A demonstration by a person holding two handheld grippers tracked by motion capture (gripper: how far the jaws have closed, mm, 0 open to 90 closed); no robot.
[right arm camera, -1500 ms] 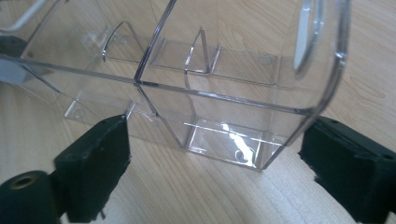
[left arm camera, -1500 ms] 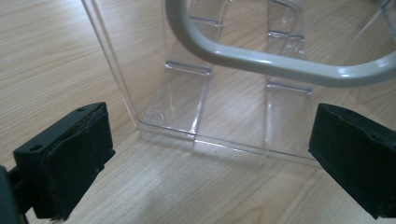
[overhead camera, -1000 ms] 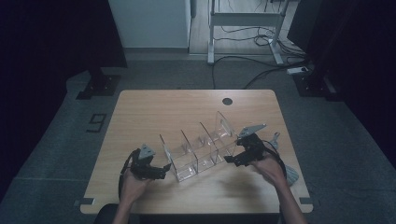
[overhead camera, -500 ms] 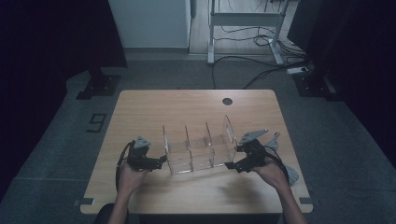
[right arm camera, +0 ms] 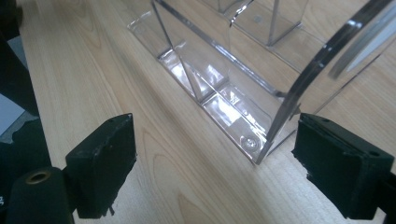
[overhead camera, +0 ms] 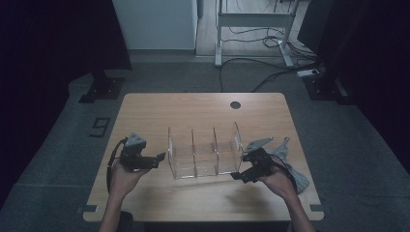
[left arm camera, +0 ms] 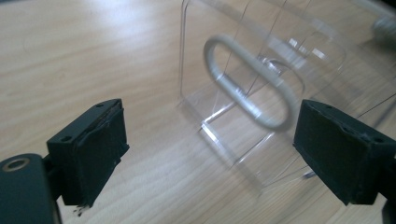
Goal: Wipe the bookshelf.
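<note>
The left gripper (overhead camera: 159, 160) hangs just off the left end wall of the clear organizer (overhead camera: 204, 153); its jaws stand apart with nothing between them, and they have just been closing a little. Its foam-faced black pads (left arm camera: 100, 149) look matt and slightly frayed at the edges. The organizer stands upright on the near middle of the wooden table (overhead camera: 159, 108), a glossy see-through plastic box split by thin partitions into three compartments, with an oval handle cut-out in its left wall and a rounded top corner on its right wall. The pale wood shows its grain straight through the walls. At the box's right end the right gripper (overhead camera: 238, 175) is released too, jaws wide, close by the near corner. Behind it lies a crumpled grey cloth (overhead camera: 295, 174).
</note>
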